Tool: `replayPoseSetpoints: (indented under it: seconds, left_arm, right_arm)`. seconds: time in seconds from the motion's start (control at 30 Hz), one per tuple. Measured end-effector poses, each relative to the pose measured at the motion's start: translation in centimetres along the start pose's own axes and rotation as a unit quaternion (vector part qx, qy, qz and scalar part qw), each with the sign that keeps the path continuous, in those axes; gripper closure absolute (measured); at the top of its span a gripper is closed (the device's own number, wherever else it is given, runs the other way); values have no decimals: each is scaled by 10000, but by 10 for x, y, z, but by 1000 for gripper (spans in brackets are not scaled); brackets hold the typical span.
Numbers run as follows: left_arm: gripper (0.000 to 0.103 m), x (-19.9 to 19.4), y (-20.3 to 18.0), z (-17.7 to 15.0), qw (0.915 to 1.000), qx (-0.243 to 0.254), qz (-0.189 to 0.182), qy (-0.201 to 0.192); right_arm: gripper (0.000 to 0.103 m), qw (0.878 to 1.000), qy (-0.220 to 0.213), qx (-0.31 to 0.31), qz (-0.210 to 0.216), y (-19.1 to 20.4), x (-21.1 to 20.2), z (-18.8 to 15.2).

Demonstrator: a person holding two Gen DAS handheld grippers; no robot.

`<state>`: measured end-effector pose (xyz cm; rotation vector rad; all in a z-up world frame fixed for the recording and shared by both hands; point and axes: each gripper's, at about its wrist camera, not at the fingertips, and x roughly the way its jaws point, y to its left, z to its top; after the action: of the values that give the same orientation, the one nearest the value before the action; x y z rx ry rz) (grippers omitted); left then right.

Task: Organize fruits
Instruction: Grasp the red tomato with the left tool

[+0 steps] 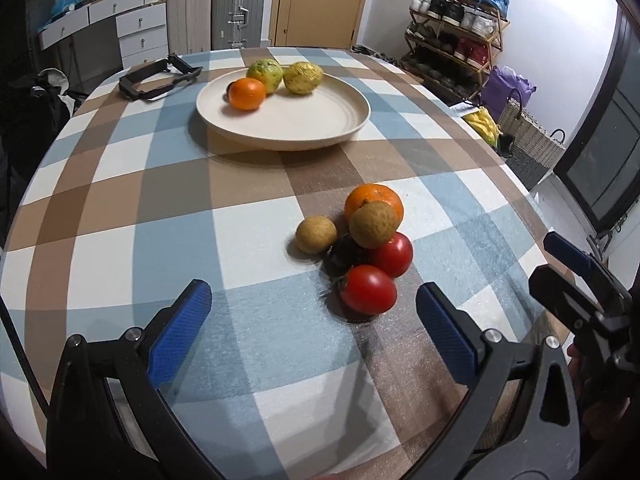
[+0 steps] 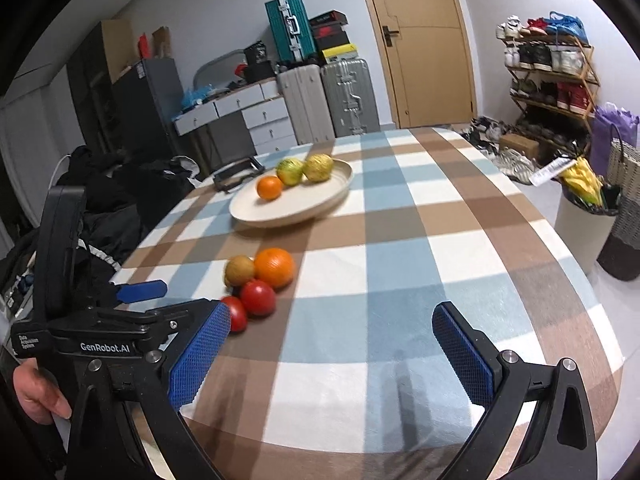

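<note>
A checked cloth in blue, tan, brown and white covers the round counter [image 1: 168, 208], its weave faintly fuzzy under the light. Toward the far side sits a wide, shallow cream plate [image 1: 288, 120] with a smooth matte face and a low ribbed rim. On it lie a glossy small orange [image 1: 247, 94], a green-yellow mottled fruit [image 1: 265, 74] and a rough yellow fruit [image 1: 303, 77], all close together at the plate's far edge.

Nearer, on the bare cloth, a tight cluster of fruit rests: a dimpled large orange [image 1: 380, 200], a round tan fruit with a rough skin [image 1: 374, 224] in front of it, a second tan fruit [image 1: 316, 235] just to the left, two shiny red tomatoes [image 1: 369, 289] and a dark fruit [image 1: 345, 254] wedged between them.

The left hand-held gripper [image 1: 314, 320] hangs released just short of the cluster, its blue cross-hatched pads spread wide and grasping nothing. The right hand-held gripper [image 2: 332, 344] is likewise spread and empty over the cloth, to the right of the fruit. A black angular frame [image 1: 156, 78] lies beside the plate.
</note>
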<state>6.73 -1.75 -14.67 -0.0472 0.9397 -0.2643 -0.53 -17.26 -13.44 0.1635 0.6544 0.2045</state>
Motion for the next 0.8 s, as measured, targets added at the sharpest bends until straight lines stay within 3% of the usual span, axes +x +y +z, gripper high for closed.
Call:
replayPoseSetpoints:
  seconds: [0.3,0.5,0.57,0.63,0.8]
  left_arm:
    - [6,8,-14,2,9993,349,-108,-22]
    - [34,14,-17,-1,9987,392,-267,165]
    - [56,15,-18,-2,9985,379,-332,201]
    - [65,17,-18,-3,9980,384,-434,248]
    - [71,18,-15,-6,9969,322,-644,323]
  right_arm:
    - [0,9997,-22,230,51,-15,1,0]
    - [0,9996,-1,262,100,-17,2,-2]
    - [0,9996,-12,277,94,-18,1,-3]
    - [0,9995,-6,307,98,-20,1,-3]
    - [0,9995,9,312,99,-20,1,-3]
